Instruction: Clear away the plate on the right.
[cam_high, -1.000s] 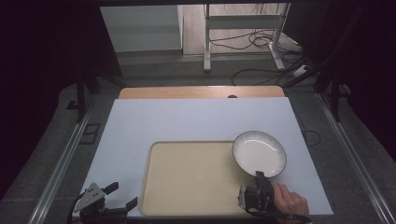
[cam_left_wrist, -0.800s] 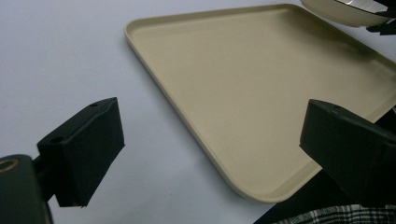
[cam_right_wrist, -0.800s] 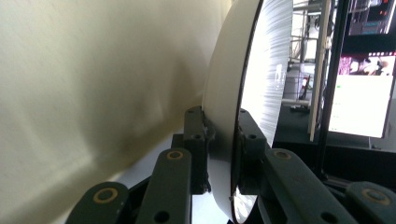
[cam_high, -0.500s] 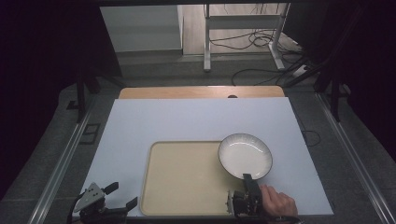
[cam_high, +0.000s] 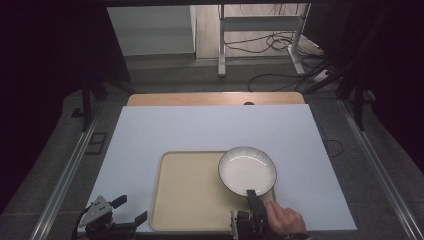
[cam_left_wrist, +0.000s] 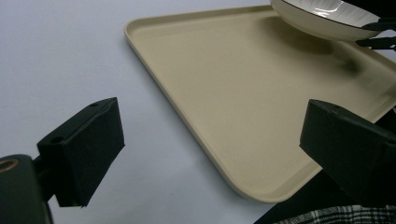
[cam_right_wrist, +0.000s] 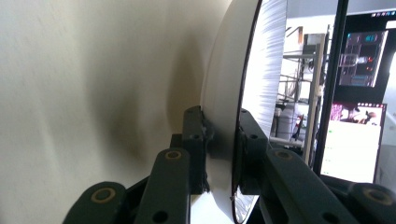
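As seen from the high view, your right tool (cam_high: 251, 196) clamps the near rim of the white plate (cam_high: 247, 170), which extends straight ahead of the tool over the right half of the beige tray (cam_high: 192, 200) on the bench (cam_high: 210, 127); your left tool (cam_high: 131, 211) sits released at the tray's near left corner, well apart from the plate, so the right hand is the nearer one. In the left gripper view, the left tool (cam_left_wrist: 210, 135) stands wide and empty, with the plate (cam_left_wrist: 322, 16) raised above the tray (cam_left_wrist: 243, 98). In the right gripper view, the right tool (cam_right_wrist: 223, 140) grips the plate (cam_right_wrist: 233, 84) edge-on, tray (cam_right_wrist: 93, 84) surface beside it.
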